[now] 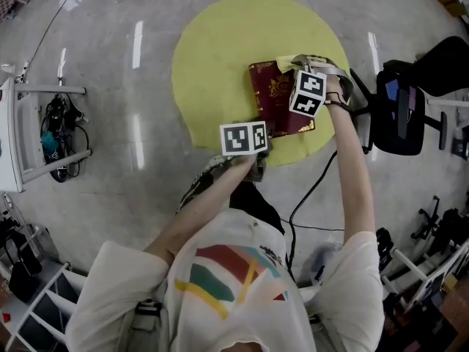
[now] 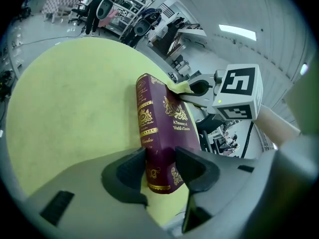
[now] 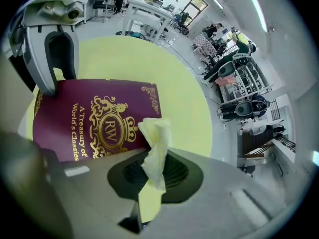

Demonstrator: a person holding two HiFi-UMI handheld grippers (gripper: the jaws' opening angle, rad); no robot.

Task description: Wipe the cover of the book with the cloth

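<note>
As things stand: the book [image 1: 278, 97] lies cover up on the round yellow surface [image 1: 220, 42], close to the edge on the person's side.
Left tongs [image 2: 160, 166]: closed on the book's near end, with one jaw against the spine side and the other against the cover side. The grip is wide and seems meant to steady the book.
Right tongs [image 3: 154, 171]: jaws pinched together on the cloth, with nothing else between them.
Cloth [image 3: 155, 143]: yellow and bunched, its loose end sticking out past the jaw tips. The tip hangs over the cover beside the gold crest, toward the edge away from the spine. I cannot tell whether it presses on the cover.
Done, by my reading: the cloth is in hand, the book is pinned, and the cloth is at the cover.
Left to do: nearly all of the wiping, meaning strokes across the crest, the title and on toward the clamped end.
Limit: the strip under the left jaws cannot be reached while that grip holds.
Evidence of wiping: none either way. The cover shows no dust or streak that would tell wiped from unwiped.
</note>
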